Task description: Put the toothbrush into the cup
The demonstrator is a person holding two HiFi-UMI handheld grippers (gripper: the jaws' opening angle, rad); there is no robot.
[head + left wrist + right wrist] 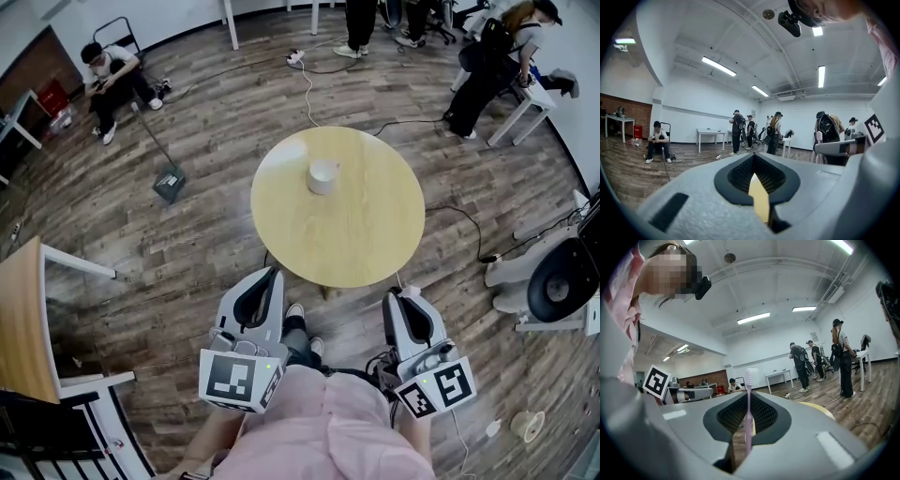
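Right gripper clamped on the toothbrush, pink handle upright between the pads, white bristles on top. Left gripper closed to a sliver, nothing in it. Both sit low in the head view, short of the round wooden table. White cup stands upper centre, well apart from the brush. Progress: brush in hand; carry and drop-in not yet done. No readable text or brand, only the square markers.
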